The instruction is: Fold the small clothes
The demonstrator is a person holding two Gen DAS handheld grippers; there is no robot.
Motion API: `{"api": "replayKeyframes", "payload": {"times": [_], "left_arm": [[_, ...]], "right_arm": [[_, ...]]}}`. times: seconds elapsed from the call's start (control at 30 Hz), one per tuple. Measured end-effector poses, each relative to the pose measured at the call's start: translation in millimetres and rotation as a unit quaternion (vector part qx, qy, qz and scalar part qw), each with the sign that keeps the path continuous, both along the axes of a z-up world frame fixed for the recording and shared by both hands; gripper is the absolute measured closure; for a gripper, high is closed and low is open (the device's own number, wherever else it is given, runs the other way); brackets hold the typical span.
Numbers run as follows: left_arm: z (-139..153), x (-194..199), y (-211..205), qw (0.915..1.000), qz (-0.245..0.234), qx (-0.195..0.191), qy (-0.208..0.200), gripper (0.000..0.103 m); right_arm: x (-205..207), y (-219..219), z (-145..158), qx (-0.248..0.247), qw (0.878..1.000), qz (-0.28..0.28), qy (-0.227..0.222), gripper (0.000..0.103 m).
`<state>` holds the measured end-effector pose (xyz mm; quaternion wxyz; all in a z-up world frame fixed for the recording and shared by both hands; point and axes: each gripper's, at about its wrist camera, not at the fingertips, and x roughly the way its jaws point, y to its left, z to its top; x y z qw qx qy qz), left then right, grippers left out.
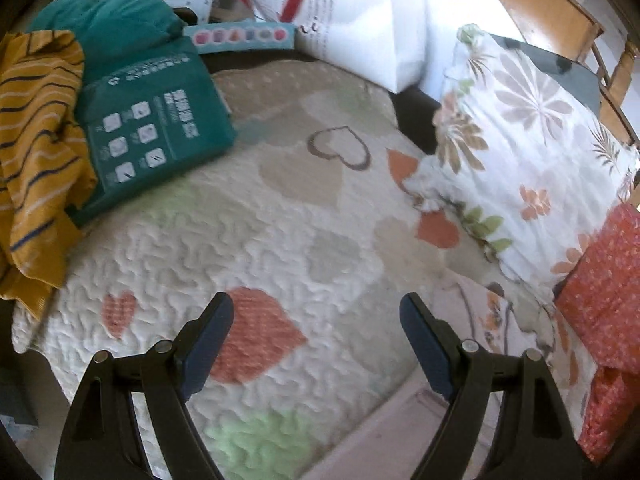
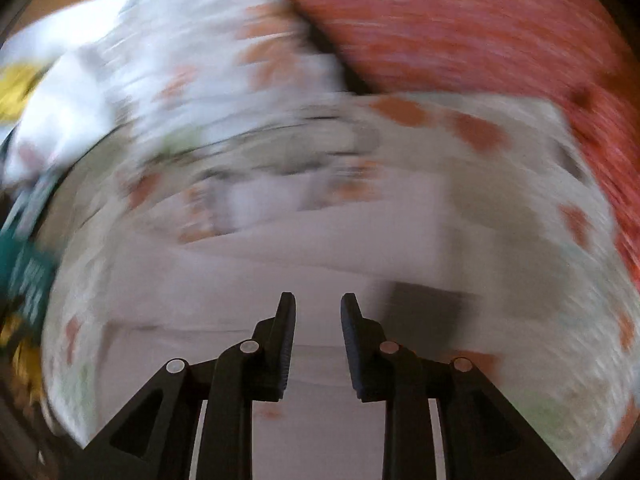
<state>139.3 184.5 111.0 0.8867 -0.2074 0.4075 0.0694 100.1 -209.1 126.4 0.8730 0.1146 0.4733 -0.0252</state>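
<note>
A pale pink folded garment (image 1: 400,432) lies on the heart-patterned quilt (image 1: 280,220) at the lower right of the left wrist view; it also shows in the blurred right wrist view (image 2: 312,272). My left gripper (image 1: 316,312) is wide open and empty above the quilt, just left of the garment. My right gripper (image 2: 318,308) is partly open and empty, hovering over the pink garment. A mustard striped garment (image 1: 36,152) lies crumpled at the quilt's left edge.
A teal package (image 1: 160,128) and teal cloth (image 1: 104,24) sit at the back left. A floral pillow (image 1: 520,152) and red patterned fabric (image 1: 604,300) lie on the right; the red fabric also shows in the right wrist view (image 2: 460,24). A white bag (image 1: 340,12) stands behind.
</note>
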Motion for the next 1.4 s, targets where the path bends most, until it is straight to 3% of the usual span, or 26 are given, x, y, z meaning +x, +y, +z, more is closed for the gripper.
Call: {"api": "replayKeyframes", "payload": {"times": [0.17, 0.27, 0.3, 0.37, 0.47, 0.57, 0.63, 0.7, 0.9, 1.07, 1.23, 1.27, 1.3, 1.33, 1.37, 1.4], "left_arm": [[-3, 6, -11, 1.0000, -0.003, 0.007, 0.005, 0.019], [-6, 10, -13, 0.9998, -0.008, 0.011, 0.012, 0.019], [-6, 10, -12, 0.9998, -0.010, 0.011, 0.013, 0.019], [-5, 11, -10, 0.9998, -0.011, 0.015, 0.011, 0.019], [-4, 11, -6, 0.9997, -0.006, 0.024, 0.007, 0.019], [-5, 14, -3, 0.9998, -0.008, 0.015, 0.012, 0.019], [-6, 14, -4, 0.9997, -0.012, 0.016, 0.015, 0.019], [-6, 13, -5, 0.9996, -0.018, 0.015, 0.017, 0.019], [-23, 28, -23, 0.9973, -0.056, 0.012, 0.045, 0.016], [-62, 56, -71, 0.9830, -0.157, 0.007, 0.095, 0.016], [-84, 63, -116, 0.9691, -0.223, 0.023, 0.103, 0.016], [-86, 64, -122, 0.9675, -0.230, 0.024, 0.102, 0.018], [-89, 64, -130, 0.9646, -0.243, 0.023, 0.100, 0.032], [-93, 65, -139, 0.9596, -0.260, 0.024, 0.105, 0.047], [-100, 66, -146, 0.9535, -0.274, 0.030, 0.123, 0.084], [-102, 66, -149, 0.9518, -0.275, 0.034, 0.132, 0.086]], "right_arm": [[73, 107, -34, 0.074, 0.987, 0.135, 0.035, 0.077], [117, 153, -64, 0.043, 0.980, 0.181, 0.072, 0.077], [138, 167, -75, -0.003, 0.980, 0.183, 0.082, 0.078], [166, 172, -84, -0.041, 0.982, 0.165, 0.085, 0.078], [211, 156, -85, -0.022, 0.991, 0.105, 0.082, 0.079], [227, 149, -79, -0.013, 0.994, 0.068, 0.086, 0.079], [225, 151, -66, -0.057, 0.995, 0.045, 0.071, 0.072], [210, 149, -50, -0.072, 0.995, 0.046, 0.042, 0.061], [142, 126, -28, -0.058, 0.994, 0.075, 0.044, 0.061], [71, 60, -15, -0.039, 0.996, 0.049, 0.056, 0.053], [12, -16, -5, -0.009, 0.998, -0.019, 0.053, 0.051], [0, -29, -4, -0.008, 0.998, -0.033, 0.052, 0.049], [-15, -47, -4, -0.007, 0.997, -0.054, 0.052, 0.048], [-28, -61, -6, -0.005, 0.996, -0.069, 0.054, 0.048], [-36, -70, -7, -0.003, 0.995, -0.079, 0.056, 0.048], [-47, -82, -10, 0.001, 0.994, -0.092, 0.058, 0.048]]}}
